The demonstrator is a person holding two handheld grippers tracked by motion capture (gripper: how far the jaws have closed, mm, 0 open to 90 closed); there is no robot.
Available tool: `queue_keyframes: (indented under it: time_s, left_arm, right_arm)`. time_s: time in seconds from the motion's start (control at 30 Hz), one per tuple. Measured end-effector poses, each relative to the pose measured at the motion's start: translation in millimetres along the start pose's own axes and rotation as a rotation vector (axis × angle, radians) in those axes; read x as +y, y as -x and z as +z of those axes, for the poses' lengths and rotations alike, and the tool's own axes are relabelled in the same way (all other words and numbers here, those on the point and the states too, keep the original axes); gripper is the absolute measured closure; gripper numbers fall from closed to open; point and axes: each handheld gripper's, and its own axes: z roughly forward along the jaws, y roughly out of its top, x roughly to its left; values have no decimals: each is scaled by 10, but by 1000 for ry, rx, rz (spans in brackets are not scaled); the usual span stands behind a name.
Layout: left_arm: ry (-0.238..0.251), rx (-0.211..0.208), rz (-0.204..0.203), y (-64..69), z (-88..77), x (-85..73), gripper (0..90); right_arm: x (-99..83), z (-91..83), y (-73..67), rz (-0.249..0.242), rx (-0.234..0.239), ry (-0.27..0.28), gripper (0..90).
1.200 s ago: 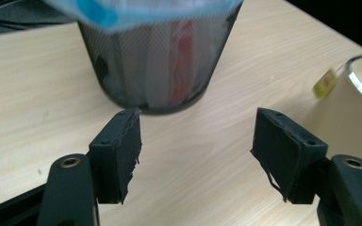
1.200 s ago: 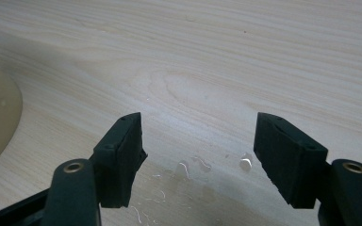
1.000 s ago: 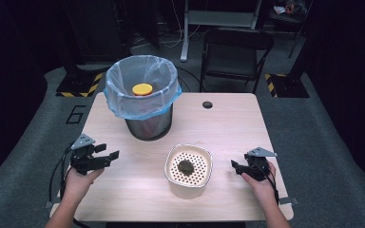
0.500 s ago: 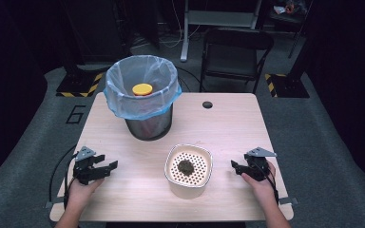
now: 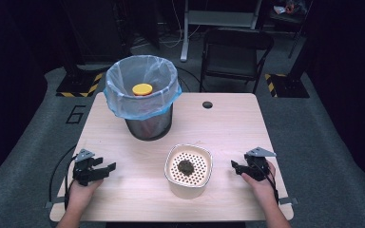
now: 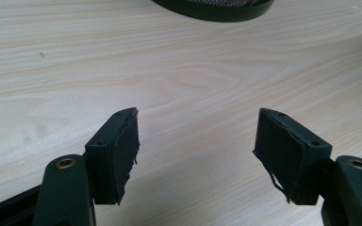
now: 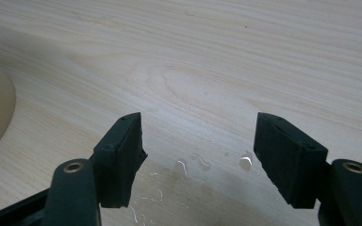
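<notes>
Both hands rested low on the table [image 5: 138,156]; left gripper [image 5: 108,167] jaws had just been opening, empty; right gripper [image 5: 234,166] released beside the strainer [image 5: 188,167]

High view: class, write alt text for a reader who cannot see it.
A person rests an open left gripper and right gripper on a wooden table, either side of a white strainer bowl holding dark scraps. Behind stands a bag-lined bin containing something yellow.
</notes>
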Motion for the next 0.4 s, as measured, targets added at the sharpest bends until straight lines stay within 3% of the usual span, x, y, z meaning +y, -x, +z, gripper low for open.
queue_keyframes:
  time_s: [0.07, 0.13, 0.27, 0.4]
  left_arm:
    - [4, -1, -30, 8, 23, -14, 301]
    - [-7, 8, -22, -7, 36, -15, 299]
    - [-32, 75, 16, -64, 69, -33, 259]
    - [-26, 115, -18, -137, 85, -67, 212]
  right_arm:
    - [-3, 7, 22, -3, -8, -1, 328]
    - [-4, 9, 23, 6, -5, 0, 327]
    - [-15, 6, 40, 10, -14, -4, 324]
    - [-26, 11, 65, 3, -42, -6, 309]
